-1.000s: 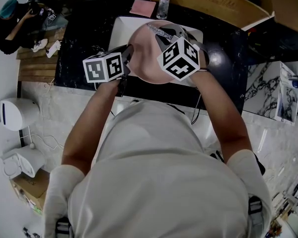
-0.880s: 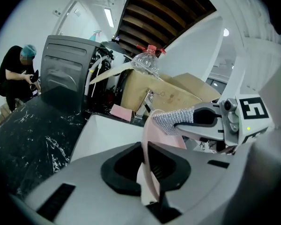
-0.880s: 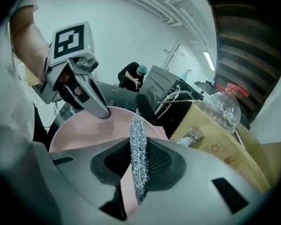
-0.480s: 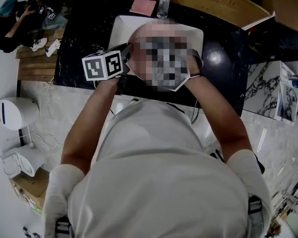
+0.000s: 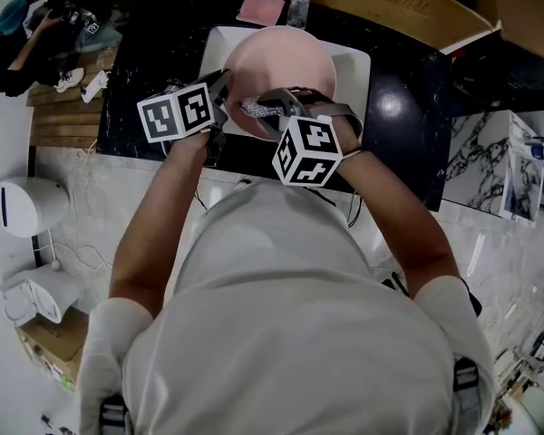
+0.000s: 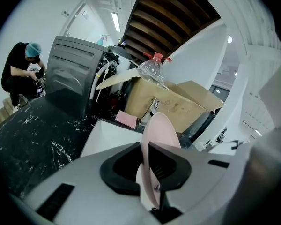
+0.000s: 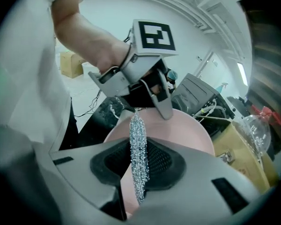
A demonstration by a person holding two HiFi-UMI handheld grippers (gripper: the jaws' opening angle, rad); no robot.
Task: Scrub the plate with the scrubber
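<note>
Your left gripper (image 5: 223, 96) pinches the plate (image 5: 290, 62) by its left rim. Its jaws are narrow and have just been easing apart, with the rim between them. The pink plate stands tilted over the white sink (image 5: 355, 69) set in the black counter (image 5: 408, 116). Your right gripper (image 5: 276, 107) clamps the silvery mesh scrubber (image 7: 138, 158), jaws narrow on it. The scrubber lies against the plate's near face, close to the left gripper.
</note>
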